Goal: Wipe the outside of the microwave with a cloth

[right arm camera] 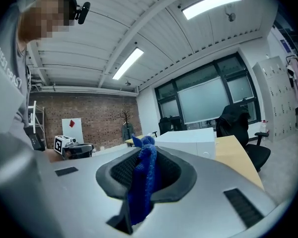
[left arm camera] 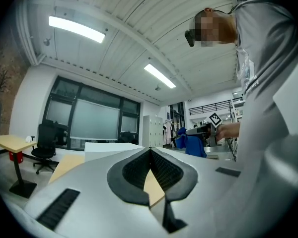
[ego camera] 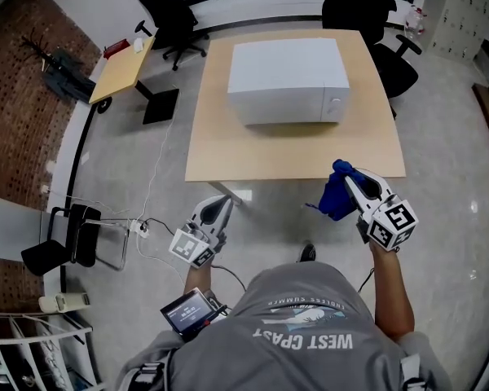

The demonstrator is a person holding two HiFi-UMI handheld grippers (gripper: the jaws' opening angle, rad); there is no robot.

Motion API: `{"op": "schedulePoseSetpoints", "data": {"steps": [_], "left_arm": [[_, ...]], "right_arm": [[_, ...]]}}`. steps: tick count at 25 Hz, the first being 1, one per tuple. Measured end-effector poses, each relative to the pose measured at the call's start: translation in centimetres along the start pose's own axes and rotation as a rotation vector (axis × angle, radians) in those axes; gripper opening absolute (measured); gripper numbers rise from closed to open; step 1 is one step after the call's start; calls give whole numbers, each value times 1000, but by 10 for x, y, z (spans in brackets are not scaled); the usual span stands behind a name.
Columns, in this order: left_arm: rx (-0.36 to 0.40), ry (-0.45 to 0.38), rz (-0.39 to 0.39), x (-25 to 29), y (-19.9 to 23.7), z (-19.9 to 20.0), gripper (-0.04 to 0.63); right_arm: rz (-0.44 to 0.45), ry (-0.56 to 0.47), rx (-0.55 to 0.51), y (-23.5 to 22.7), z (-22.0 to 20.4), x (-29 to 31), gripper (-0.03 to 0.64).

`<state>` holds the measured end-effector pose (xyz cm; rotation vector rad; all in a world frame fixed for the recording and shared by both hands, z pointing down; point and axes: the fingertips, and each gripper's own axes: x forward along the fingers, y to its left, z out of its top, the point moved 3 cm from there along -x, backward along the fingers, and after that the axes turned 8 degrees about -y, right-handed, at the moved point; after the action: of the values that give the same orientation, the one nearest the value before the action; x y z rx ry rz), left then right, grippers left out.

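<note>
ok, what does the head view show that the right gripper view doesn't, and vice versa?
Head view only: a white cable trailing over the floor and a small screen device at the person's waist.

Right gripper view only: ceiling light strips, the head-mounted camera, and the ribbed pads clamped on the cloth.

Both: white microwave on the wooden table, blue cloth in the right gripper, left gripper, black office chair.

microwave (ego camera: 287, 76): we see top and front only, its controls too small to make out | left gripper view: left claw (left arm camera: 150, 150) hides the microwave's lower part | chair (ego camera: 359, 6) behind the microwave: cut off by the top edge | cloth (right arm camera: 141, 182): we cannot tell how deep it sits in the right claw (right arm camera: 144, 148)
</note>
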<state>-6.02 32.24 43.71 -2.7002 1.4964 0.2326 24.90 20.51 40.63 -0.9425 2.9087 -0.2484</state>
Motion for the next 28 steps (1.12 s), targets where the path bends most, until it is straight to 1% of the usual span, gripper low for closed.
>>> {"op": "schedulePoseSetpoints", "data": {"steps": [4,10,18,20,23,28], "left_arm": [[-4,6,2,31,8,-5,23],[-14,19,2,57,32,-13,23],[-36,34,-33,89,94,-24,23],[-41,36,-41,92,111,-23,23],[-54,46,-43,92,138,-26,23],[-73,91,-10,74,181,-41,23]], "right_arm": [[12,12,-26,-33,1,26,71],[-10,20,-40,-71,-6,64,71],[-71,66,-77,-109,-36,138,71],[-70,86,-114,-110,-42,167,71],[-25,122,-214,-106,-56,229,71],[126,197,-403,-75,-108,347,71]]}}
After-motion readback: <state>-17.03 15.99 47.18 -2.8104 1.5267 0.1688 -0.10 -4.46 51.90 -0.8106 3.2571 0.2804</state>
